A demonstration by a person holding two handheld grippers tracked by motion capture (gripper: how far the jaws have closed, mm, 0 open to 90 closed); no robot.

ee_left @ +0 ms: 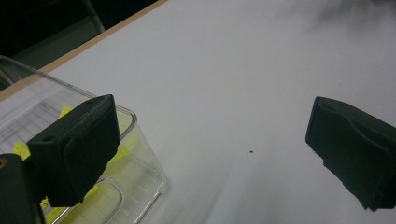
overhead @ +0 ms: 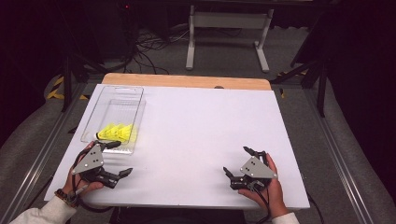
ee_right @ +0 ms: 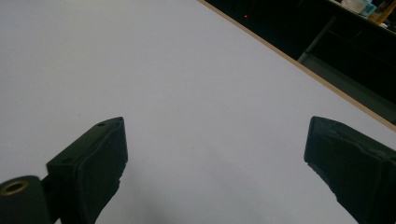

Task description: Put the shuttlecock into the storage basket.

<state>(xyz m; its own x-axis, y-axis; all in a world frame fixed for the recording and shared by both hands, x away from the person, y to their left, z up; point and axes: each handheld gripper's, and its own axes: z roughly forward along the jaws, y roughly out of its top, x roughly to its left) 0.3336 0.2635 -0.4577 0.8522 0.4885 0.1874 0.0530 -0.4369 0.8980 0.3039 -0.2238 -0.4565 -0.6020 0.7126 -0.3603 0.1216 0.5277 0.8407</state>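
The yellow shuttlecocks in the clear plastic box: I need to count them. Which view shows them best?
The high view: the yellow shuttlecocks lie unobstructed in the clear plastic box. The left gripper view gives yellow glimpses behind a jaw.

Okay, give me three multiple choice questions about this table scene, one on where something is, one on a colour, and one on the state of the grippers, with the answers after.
1. Where does the clear plastic box stand on the white table?
A. at its far right corner
B. along its left side
C. at its middle

2. What colour are the shuttlecocks in the box?
A. yellow
B. red
C. blue

3. How do the jaws of the left gripper and the right gripper stand?
A. both shut
B. left shut, right open
C. both open and empty

Answers: 1 B, the high view shows the box by the left edge, ahead of the left gripper. 2 A, bright yellow shows through the clear wall. 3 C, each gripper view shows its jaws wide apart over bare table.
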